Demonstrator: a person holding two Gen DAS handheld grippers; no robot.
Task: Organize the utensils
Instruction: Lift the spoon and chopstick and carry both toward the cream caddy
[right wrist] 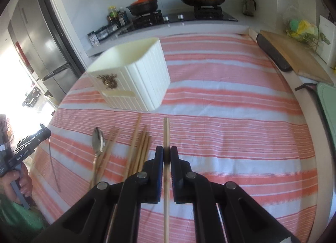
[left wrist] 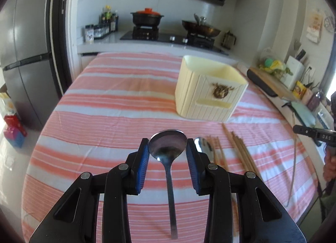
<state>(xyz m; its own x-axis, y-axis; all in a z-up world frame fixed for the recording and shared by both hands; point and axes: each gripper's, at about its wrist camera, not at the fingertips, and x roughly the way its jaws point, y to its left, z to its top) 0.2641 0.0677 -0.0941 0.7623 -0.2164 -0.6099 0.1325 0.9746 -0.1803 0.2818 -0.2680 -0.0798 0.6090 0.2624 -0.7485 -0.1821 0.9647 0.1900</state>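
Kitchen setup, with a table under a pink-and-white striped cloth (left wrist: pixel 109 104) and a stove counter behind it carrying a black pot with an orange lid (left wrist: pixel 147 17) and a lidded wok (left wrist: pixel 200 26). Big steel fridge (left wrist: pixel 23 58) off to one side, a wooden cutting board (right wrist: pixel 294 58) along the other edge.

On the cloth stands a cream ribbed utensil holder (left wrist: pixel 208 92) with a little gold emblem on its front, upright and, as far as its open top shows, with nothing sticking out of it.

The left gripper (left wrist: pixel 168 150) has its jaws partway closed, the blue pads pinching the bowl of a metal spoon (left wrist: pixel 168 144) from both sides. The handle hangs down toward the camera and the spoon looks to be off the cloth.

The right gripper (right wrist: pixel 166 156) is squeezed nearly all the way together on a single wooden chopstick (right wrist: pixel 166 129), which runs straight through the pads, tip pointing toward the holder and the rest trailing back under the camera.

Still lying on the cloth, in front of the holder and between the two grippers: a second spoon (right wrist: pixel 98 140) and a loose bunch of chopsticks (right wrist: pixel 140 148), some overlapping the spoon's handle. In the right wrist view a hand (right wrist: pixel 19 182) grips the left tool's handle at the frame edge.
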